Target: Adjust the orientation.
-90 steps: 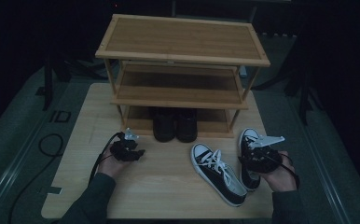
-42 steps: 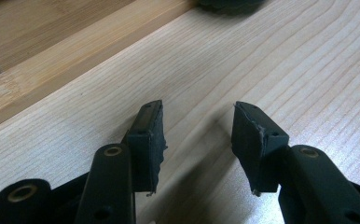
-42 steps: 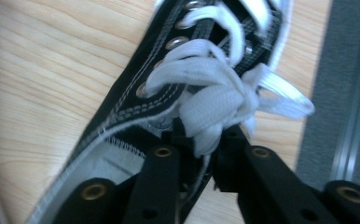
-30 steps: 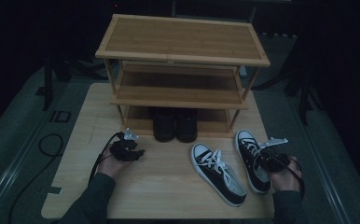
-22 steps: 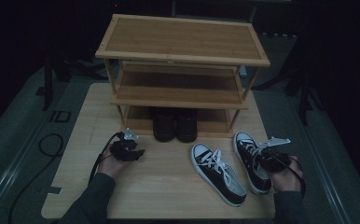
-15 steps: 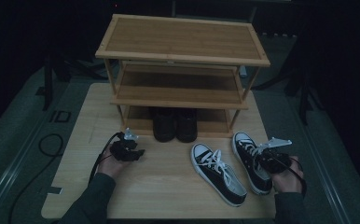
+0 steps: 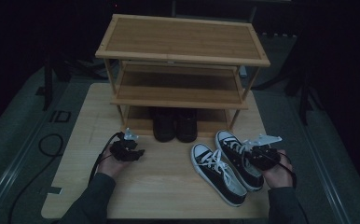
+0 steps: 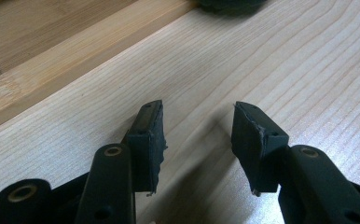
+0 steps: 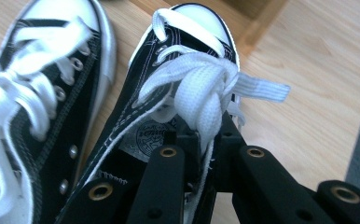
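- While my right gripper (image 9: 201, 154) pinches the right sneaker (image 7: 239, 156) by the side wall of its opening, near the knotted white laces (image 9: 206, 88), that shoe sits on the table (image 7: 169, 182) at the near right, toe toward the rack (image 7: 180, 70).
- My right jaws are pressed almost together with the canvas edge between them; in the high view the same gripper (image 7: 257, 156) lies over the shoe's heel end.
- Just left of it lies the other sneaker (image 7: 218, 175), angled, its toe pointing far-left; the two are side by side and may touch, I cannot tell.
- Farther off, a pair of black shoes (image 7: 174, 125) stands on the rack's bottom shelf, toes toward me.
- My left gripper (image 8: 197, 133) is well apart at the near left of the table, its jaws spread with nothing but bare wood between them.
- From above, that gripper (image 7: 130, 150) rests low over the table, just in front of the rack's left leg.
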Tool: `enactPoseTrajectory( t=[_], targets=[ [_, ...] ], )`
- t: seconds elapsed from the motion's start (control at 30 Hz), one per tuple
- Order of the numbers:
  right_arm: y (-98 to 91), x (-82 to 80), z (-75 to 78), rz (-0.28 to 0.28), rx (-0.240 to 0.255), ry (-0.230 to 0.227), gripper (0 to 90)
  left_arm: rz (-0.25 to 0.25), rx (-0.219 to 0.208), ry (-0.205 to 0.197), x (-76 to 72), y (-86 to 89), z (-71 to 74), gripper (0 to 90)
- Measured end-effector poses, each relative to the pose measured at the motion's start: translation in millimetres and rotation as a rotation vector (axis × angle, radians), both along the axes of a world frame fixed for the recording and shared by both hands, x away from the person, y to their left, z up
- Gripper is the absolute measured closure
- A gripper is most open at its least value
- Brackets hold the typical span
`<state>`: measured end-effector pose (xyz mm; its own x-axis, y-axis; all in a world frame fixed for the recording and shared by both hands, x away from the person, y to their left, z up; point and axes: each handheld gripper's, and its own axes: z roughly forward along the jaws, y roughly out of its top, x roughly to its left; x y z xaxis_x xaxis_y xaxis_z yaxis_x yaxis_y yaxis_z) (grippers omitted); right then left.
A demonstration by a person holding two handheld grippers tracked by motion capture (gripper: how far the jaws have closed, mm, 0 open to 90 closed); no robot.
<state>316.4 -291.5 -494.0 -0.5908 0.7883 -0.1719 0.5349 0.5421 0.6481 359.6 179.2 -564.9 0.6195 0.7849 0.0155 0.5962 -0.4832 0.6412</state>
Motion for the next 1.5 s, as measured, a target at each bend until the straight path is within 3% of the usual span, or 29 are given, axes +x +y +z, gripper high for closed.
enactPoseTrajectory(
  t=[0.17, 0.37, 0.53, 0.63, 0.73, 0.83, 1.1, 1.17, 1.23, 1.5],
  targets=[
    [5.3, 3.8, -2.9, 0.083, 0.024, 0.013, 84.6, 0.0, -0.001, -0.002, -0.1, 0.4, -0.1, 54.5],
    [3.4, 9.1, -13.3, 0.129, -0.003, 0.016, 84.5, 0.001, -0.003, -0.002, 0.1, 0.4, -0.3, 54.6],
    [0.9, 10.5, -11.9, 0.14, 0.058, -0.015, 84.5, 0.002, -0.002, -0.003, 0.1, 0.4, -0.3, 54.5],
    [4.1, 10.6, -13.7, 0.153, 0.04, -0.037, 84.5, 0.001, -0.002, -0.003, 0.1, 0.6, -0.3, 54.5],
    [1.2, 11.8, -20.4, 0.17, 0.023, -0.016, 84.4, 0.001, -0.003, -0.002, 0.0, 0.8, -0.3, 54.5],
    [-4.3, 11.9, -24.8, 0.175, 0.042, -0.009, 84.3, 0.002, -0.001, -0.002, 0.0, 0.6, -0.2, 54.5],
    [-2.4, 12.6, -23.0, 0.203, -0.064, -0.001, 83.6, 0.001, -0.003, -0.003, -0.2, 1.1, -0.3, 54.5],
    [-5.3, 14.1, -22.1, 0.205, -0.052, 0.018, 83.6, 0.001, -0.002, -0.002, -0.1, 1.3, -0.2, 54.5],
    [-2.4, 13.4, -26.3, 0.21, -0.105, 0.017, 83.5, 0.001, -0.001, -0.002, 0.0, 1.6, -0.2, 54.5],
    [-6.8, 7.9, -26.7, 0.203, -0.004, 0.038, 83.2, 0.003, 0.001, -0.002, 0.1, 1.4, -0.2, 54.5]
  ],
)
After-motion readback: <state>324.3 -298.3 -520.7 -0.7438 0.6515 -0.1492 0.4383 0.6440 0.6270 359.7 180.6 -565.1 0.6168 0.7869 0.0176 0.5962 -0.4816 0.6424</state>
